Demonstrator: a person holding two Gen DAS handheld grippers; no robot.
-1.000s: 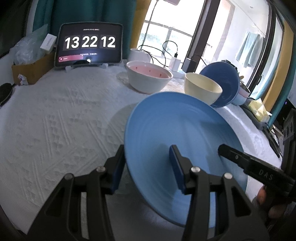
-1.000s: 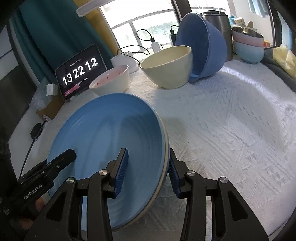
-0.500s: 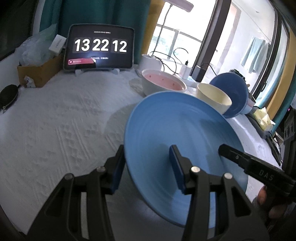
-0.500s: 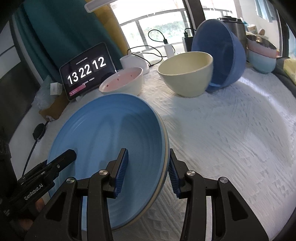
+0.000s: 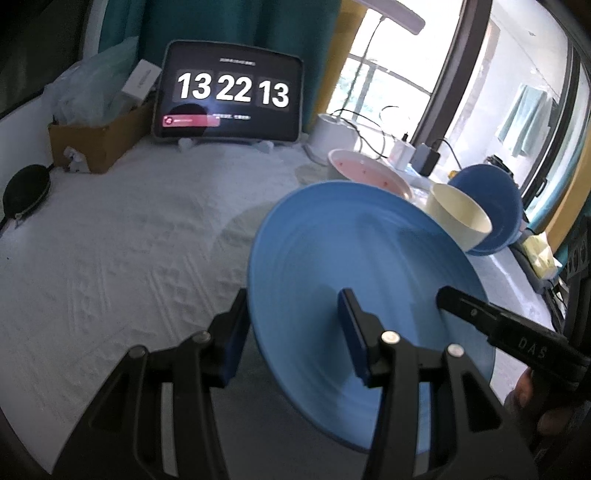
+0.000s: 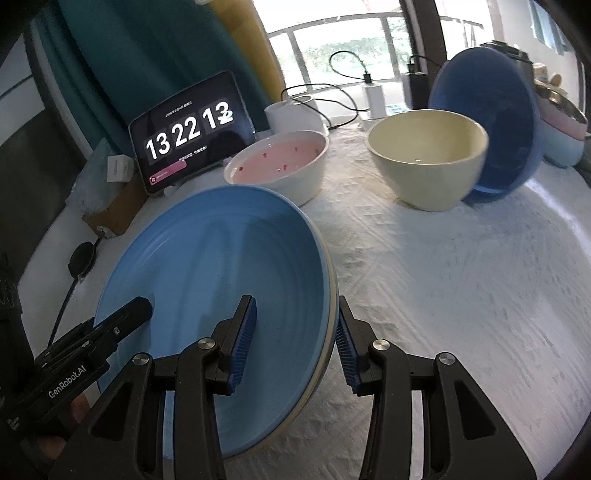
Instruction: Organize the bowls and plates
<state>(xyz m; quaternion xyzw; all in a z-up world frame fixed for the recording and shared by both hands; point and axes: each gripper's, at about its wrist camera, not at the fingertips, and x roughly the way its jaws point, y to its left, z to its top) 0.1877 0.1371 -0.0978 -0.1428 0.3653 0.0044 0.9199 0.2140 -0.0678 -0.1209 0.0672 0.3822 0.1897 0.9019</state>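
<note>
While both jaws straddle its rim, blue plate [image 5: 354,258] pinched by left gripper [image 5: 295,332] and right gripper [image 6: 295,332], bowls beyond.

A table covered by a white textured cloth [image 5: 122,236] stood before teal curtains [image 5: 236,26] and a mustard-yellow drape [image 5: 345,55]. Bright daylight came through large dark-framed windows [image 6: 332,40]. A tablet clock [image 5: 231,92], a cardboard box [image 5: 96,142] and charger cables [image 6: 332,92] lined the far edge.
</note>
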